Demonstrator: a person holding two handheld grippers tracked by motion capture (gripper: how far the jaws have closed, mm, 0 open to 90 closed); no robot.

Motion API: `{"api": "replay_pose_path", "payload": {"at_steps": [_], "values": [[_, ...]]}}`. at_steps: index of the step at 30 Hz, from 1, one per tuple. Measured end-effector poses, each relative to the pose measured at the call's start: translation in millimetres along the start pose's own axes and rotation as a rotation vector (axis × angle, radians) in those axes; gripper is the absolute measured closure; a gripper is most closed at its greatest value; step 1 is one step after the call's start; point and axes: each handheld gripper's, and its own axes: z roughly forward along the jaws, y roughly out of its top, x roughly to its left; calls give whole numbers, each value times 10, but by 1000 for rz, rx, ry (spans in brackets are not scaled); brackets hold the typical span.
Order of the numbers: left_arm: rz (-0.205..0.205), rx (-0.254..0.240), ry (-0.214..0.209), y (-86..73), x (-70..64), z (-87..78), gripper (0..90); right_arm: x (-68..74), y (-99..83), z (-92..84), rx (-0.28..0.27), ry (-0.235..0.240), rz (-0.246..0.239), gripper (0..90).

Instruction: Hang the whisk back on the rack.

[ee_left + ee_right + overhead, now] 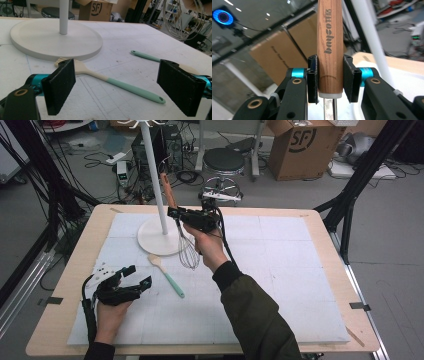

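Your right tool [176, 213] is clamped on the wooden handle of the whisk [188, 251], both pads pressing the wood just above its pale end cap, as the right gripper view shows [330, 50]. The whisk hangs off the counter [320, 227], its wire cage below the tool and its handle slanting up past the jaws toward the white pole of the stand [155, 175]. The stand's round base sits just beyond and below the tool.

Your left tool [131, 279] rests low over the counter with its jaws standing wide apart and nothing between them. Just ahead of it lies the spatula [117, 82] with the mint-green handle, its cream blade nearly touching the stand's base. A second mint-handled utensil [146, 56] lies a little farther off.

By the look of it, you are in the lift-and-carry step: the whisk is grasped and raised, apparently on its way to be hung on the stand. Next, bring the top of the handle up to one of the hooks at the head of the pole. Keep the cage clear of the pole, and hold the grip firm until the handle catches.
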Motion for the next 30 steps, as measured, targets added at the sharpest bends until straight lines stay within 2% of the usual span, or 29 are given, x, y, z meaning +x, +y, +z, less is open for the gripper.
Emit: {"api": "replay_pose_path", "payload": {"at_steps": [12, 16, 18, 23, 25, 30], "values": [[-10, 1, -1, -13, 13, 1, 159, 110, 247, 52, -61, 51, 20, 697], [-9, 2, -2, -16, 19, -3, 159, 145, 330, 60, -95, 60, 4, 697], [-10, -1, -2, -17, 13, -2, 159, 158, 354, 71, -104, 52, -2, 697], [-8, -4, 0, -13, 19, -11, 159, 209, 442, 95, -116, 67, 0, 697], [-6, -8, 2, -14, 18, -11, 159, 243, 493, 104, -125, 71, -17, 697], [5, -2, -11, -9, 10, -12, 159, 295, 614, 121, -154, 70, -27, 697]]}}
